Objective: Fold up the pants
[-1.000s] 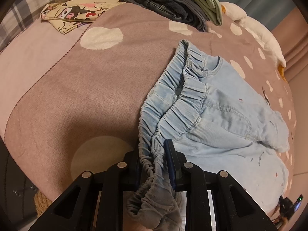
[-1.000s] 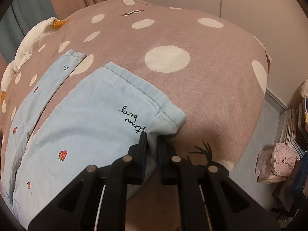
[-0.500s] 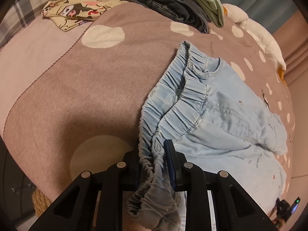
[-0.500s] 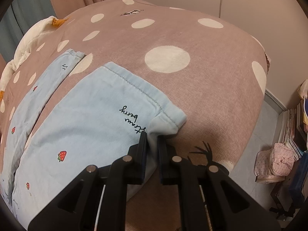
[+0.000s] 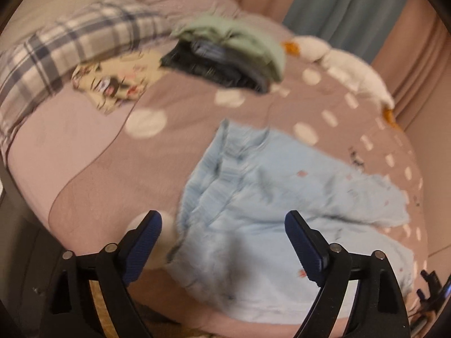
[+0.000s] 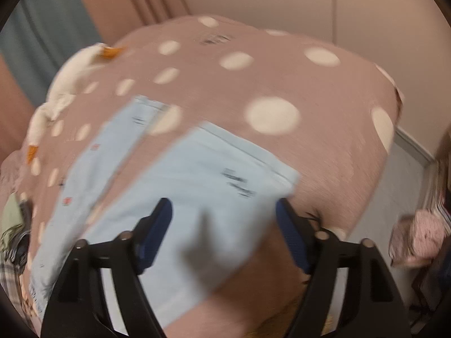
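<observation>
Pants [image 5: 270, 197], pale blue with small red motifs, are seen spread flat on the bedspread [image 5: 118, 174], waist end toward the left wrist camera and leg hems [image 6: 248, 174] toward the right one (both views motion-blurred). The left gripper [image 5: 222, 225] is held with jaws spread wide above the waistband area, nothing between them. The right gripper [image 6: 224, 214] is likewise spread wide over the nearer leg's hem, gripping nothing.

The bedspread is mauve-brown with cream dots. A stack of folded clothes [image 5: 228, 56] lies further up the bed, a cartoon-print cloth [image 5: 112, 81] beside it, a plaid pillow [image 5: 70, 48] at the head. White plush toys [image 5: 346, 64] line the far edge, near pink and teal curtains [image 5: 344, 8].

One second earlier both grippers were clamped on the fabric, left on the gathered waistband, right on the hem corner; both are now released and drawn back.
</observation>
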Motion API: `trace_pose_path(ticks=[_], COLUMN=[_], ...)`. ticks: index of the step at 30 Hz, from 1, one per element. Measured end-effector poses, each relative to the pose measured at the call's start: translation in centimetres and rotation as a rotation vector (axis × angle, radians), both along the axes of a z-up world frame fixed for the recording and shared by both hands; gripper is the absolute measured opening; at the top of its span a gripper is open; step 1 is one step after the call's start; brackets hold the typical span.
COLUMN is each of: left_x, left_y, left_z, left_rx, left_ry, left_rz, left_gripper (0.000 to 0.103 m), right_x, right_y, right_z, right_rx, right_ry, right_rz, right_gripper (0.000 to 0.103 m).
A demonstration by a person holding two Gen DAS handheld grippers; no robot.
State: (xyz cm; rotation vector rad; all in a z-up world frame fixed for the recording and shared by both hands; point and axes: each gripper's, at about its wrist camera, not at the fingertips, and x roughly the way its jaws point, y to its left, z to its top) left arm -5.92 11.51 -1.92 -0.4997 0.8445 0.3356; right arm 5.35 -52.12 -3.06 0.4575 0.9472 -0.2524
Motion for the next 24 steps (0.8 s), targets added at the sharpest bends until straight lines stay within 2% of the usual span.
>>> trace_pose_path(ticks=[3, 5, 8, 14, 19, 22, 24], left_x=[1.4, 2.9, 4.5, 6.0, 5.9, 5.4, 5.2], left_y=[-1.0, -1.8, -3.1, -4.7, -5.0, -5.0, -5.1], left_z=[0.2, -0.2, -0.5, -1.5, -2.6, -3.2, -3.5], left_rx=[-0.044, -0.063, -0.063, -0.038, -0.064, -0.084, -0.088], left_ry=[-0.049, -0.045, -0.042, 0.009, 0.045, 0.058, 0.066], left_rz=[-0.036, -0.065, -0.08, -0.076, -0.063, -0.05, -0.043], left_gripper=[0.094, 0.094, 0.094, 0.094, 0.094, 0.094, 0.094], right_x=[1.8, 3.2, 6.2, 13.2, 18.8, 22.9, 25.4], right_y=[3.5, 6.1, 11.1, 19.8, 24.7, 27.1, 27.6], right_z=[1.9, 2.6, 3.3, 2.4, 0.5, -1.6, -3.3], right_rx=[0.03, 0.071, 0.053, 0.04, 0.019, -0.097, -0.119], right_ry=[-0.043, -0.063, -0.064, -0.015, 0.059, 0.115, 0.165], right_rz=[0.11, 0.193, 0.319, 0.496, 0.542, 0.529, 0.5], right_gripper=[0.084, 0.085, 0.085, 0.084, 0.084, 0.084, 0.083])
